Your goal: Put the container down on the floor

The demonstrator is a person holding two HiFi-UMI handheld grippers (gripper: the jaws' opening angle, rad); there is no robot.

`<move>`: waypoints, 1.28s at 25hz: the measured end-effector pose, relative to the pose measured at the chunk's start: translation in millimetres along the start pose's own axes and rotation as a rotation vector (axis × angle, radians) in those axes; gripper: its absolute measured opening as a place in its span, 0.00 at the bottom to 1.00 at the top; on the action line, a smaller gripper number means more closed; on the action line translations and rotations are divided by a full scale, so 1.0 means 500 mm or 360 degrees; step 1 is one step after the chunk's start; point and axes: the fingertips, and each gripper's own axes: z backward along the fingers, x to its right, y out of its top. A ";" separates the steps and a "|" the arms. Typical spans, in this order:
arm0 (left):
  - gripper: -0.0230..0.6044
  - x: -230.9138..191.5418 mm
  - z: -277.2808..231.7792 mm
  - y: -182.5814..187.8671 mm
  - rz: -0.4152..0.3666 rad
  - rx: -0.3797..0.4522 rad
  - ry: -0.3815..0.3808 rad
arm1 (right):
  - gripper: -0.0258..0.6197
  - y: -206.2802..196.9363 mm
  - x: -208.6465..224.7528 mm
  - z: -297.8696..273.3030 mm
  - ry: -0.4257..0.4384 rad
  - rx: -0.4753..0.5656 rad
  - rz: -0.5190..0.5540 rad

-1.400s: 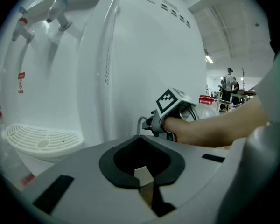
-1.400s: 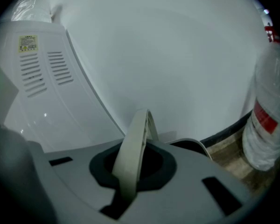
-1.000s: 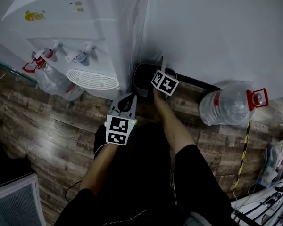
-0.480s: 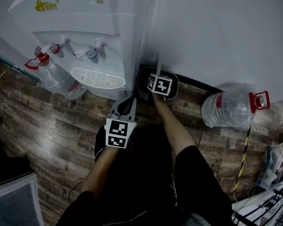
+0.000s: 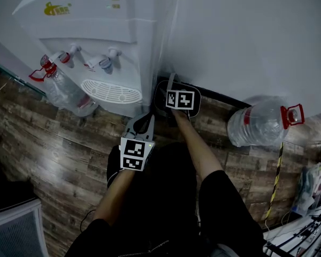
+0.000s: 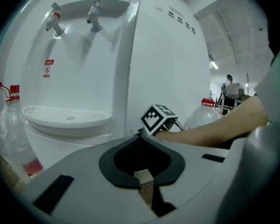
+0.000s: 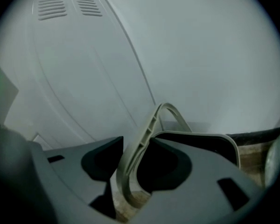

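Observation:
The container (image 5: 160,91) is a dark bin with a pale hoop handle (image 5: 170,80). It stands on the wood floor in the corner between the water dispenser and the wall. My right gripper (image 5: 172,88) is over its rim. In the right gripper view the handle (image 7: 147,134) rises between the jaws of my right gripper (image 7: 130,171), which are opening, and the bin's rim (image 7: 210,136) lies just behind. My left gripper (image 5: 144,118) hovers shut and empty nearer the person's legs. In the left gripper view its tips (image 6: 140,133) meet.
A white water dispenser (image 5: 96,42) with two taps stands at left, against a white wall (image 5: 246,36). One big clear water bottle (image 5: 257,125) lies right of the bin, another (image 5: 64,90) left of the dispenser. A white slatted unit (image 5: 16,229) sits lower left, cables (image 5: 305,229) lower right.
The right gripper has shifted a little left over the bin and its marker cube has turned flatter to the camera. The left gripper has barely moved.

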 end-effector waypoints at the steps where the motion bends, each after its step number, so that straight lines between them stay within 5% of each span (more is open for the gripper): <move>1: 0.06 0.001 -0.001 0.002 -0.0001 0.0004 -0.0002 | 0.31 -0.001 -0.003 0.006 0.0024 -0.0013 0.0000; 9: 0.06 0.025 -0.022 0.015 -0.0015 0.0024 -0.0041 | 0.31 0.018 -0.003 0.071 0.0170 0.0040 -0.0062; 11: 0.06 0.028 -0.028 0.022 -0.0018 0.0033 -0.0046 | 0.19 0.029 0.004 0.093 0.0186 0.0093 -0.0096; 14: 0.06 0.030 -0.038 0.033 -0.0021 0.0048 -0.0050 | 0.06 0.040 0.026 0.123 0.0136 0.0141 -0.0058; 26: 0.06 0.055 -0.093 0.068 -0.0063 0.0089 -0.0082 | 0.06 0.077 0.092 0.229 -0.0182 0.0250 0.0383; 32: 0.06 0.089 -0.110 0.091 -0.0048 0.0053 -0.0107 | 0.06 0.103 0.101 0.282 -0.0244 0.0305 0.0414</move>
